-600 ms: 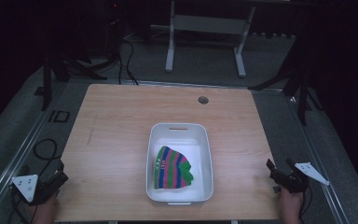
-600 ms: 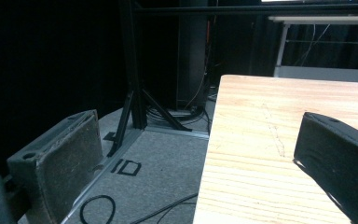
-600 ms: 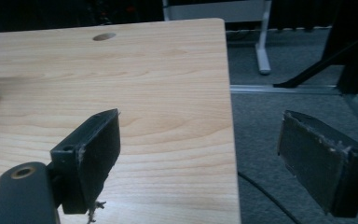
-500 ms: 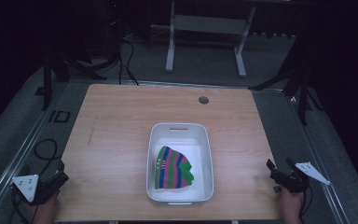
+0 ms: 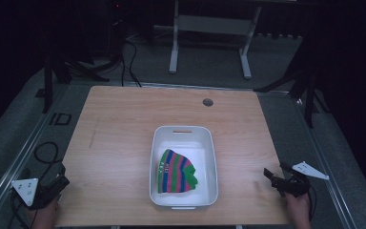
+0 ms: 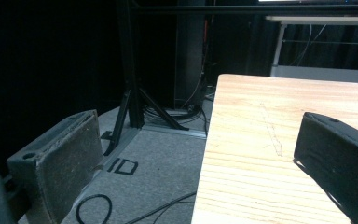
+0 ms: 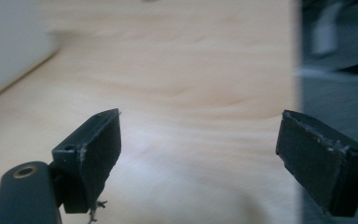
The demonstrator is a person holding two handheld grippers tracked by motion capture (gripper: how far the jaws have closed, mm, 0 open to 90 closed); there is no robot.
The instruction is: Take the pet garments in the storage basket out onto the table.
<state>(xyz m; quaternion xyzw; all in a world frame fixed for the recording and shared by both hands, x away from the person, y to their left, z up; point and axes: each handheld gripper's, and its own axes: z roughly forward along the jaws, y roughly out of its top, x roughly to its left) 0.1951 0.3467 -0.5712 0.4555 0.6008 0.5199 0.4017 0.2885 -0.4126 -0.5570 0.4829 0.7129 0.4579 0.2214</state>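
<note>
A white plastic bin sits at the middle of the wooden table. Inside it lies a knitted cloth striped green, pink and blue, at the near end. My left gripper is held at the table's near left corner, open, its jaws straddling the table's left edge with nothing between them. My right gripper hovers over the near right corner, open and empty, with bare wood between its jaws and the bin's wall off to its left.
A round cable hole marks the table's far side. Black stand legs and loose cables lie on the grey floor left of the table. A white frame stands behind it.
</note>
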